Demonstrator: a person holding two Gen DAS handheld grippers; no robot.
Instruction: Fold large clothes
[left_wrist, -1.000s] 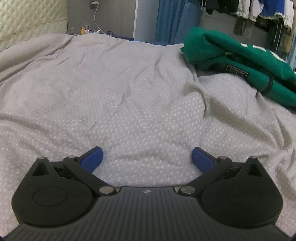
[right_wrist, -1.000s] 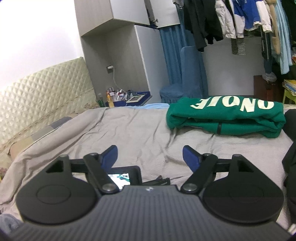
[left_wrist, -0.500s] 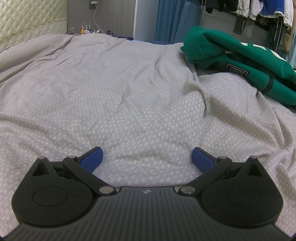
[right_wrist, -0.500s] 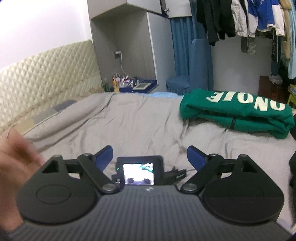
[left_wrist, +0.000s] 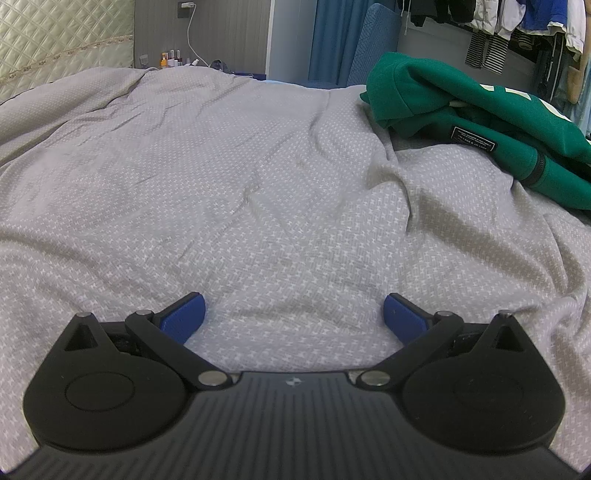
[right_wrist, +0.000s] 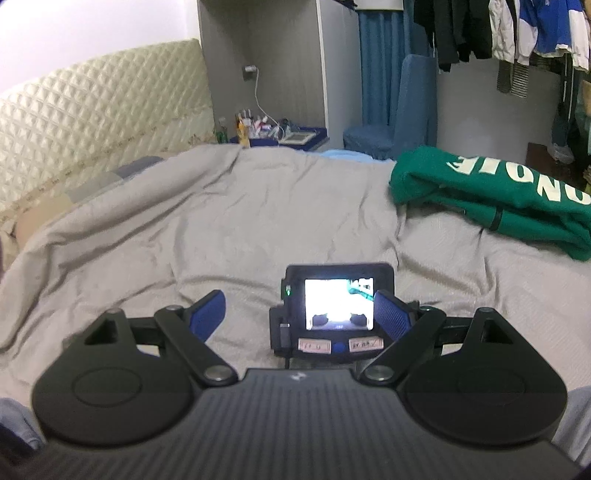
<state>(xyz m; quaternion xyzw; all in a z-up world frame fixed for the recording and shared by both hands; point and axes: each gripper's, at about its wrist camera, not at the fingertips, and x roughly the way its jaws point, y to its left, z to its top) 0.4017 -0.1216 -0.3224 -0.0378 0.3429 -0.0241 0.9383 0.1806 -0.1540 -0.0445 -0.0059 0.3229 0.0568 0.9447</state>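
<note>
Left tongs (left_wrist: 293, 314) are standing wide open over the grey patterned bedcover (left_wrist: 258, 177), gripping nothing; right tongs (right_wrist: 299, 314) are likewise spread wide and empty, with a small black camera with lit screen (right_wrist: 338, 306) showing just beyond them; the folded green sweatshirt with white lettering (right_wrist: 491, 188) is lying near the bed's far right edge.

Matt woven bedcover (left_wrist: 258, 177), soft green sweatshirt (left_wrist: 480, 122)
</note>
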